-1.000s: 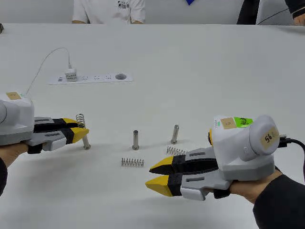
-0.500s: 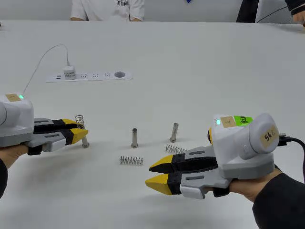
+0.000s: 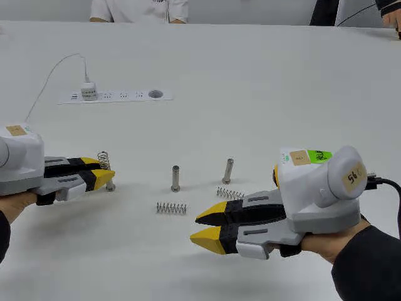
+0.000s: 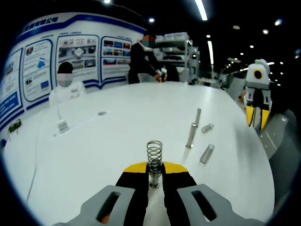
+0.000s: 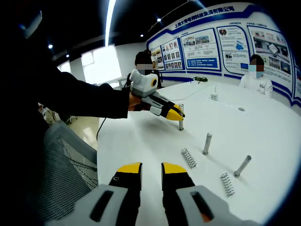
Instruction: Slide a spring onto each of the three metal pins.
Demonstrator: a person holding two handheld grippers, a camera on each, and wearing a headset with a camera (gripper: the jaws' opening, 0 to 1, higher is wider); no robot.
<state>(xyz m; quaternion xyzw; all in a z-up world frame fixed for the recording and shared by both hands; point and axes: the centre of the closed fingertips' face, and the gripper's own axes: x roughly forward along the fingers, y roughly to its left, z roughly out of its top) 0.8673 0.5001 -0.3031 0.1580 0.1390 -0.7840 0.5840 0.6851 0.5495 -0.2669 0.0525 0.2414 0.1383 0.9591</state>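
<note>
Wide white table (image 3: 263,81), matte, with a power strip (image 3: 116,96) far ahead of the left jaws and a white charger (image 3: 89,91) plugged into it. Seated people beyond the far edge; in the gripper views, a wall of blue-framed posters (image 4: 75,52) and bright ceiling strip lights (image 4: 202,9) overhead. Left gripper (image 3: 106,170) low over the table, jaws narrowed on the held spring (image 3: 104,160), upright between the yellow tips and threaded over the first pin (image 3: 110,185), foot of that pin on the table just under the jaws. Well to the right of those jaws, the middle pin (image 3: 175,178), upright and bare, and a loose spring (image 3: 171,207) flat on the table near its foot. Further right, the third pin (image 3: 228,170), also bare, and a second loose spring (image 3: 230,194) lying just ahead of the right jaws. Right gripper (image 3: 197,227) close above the table, jaws apart by a modest gap, nothing between them. Against a second ago: same grip on the left, same gap on the right, pins and loose springs unmoved; slight upward drift across the head view down to the headset camera alone.
</note>
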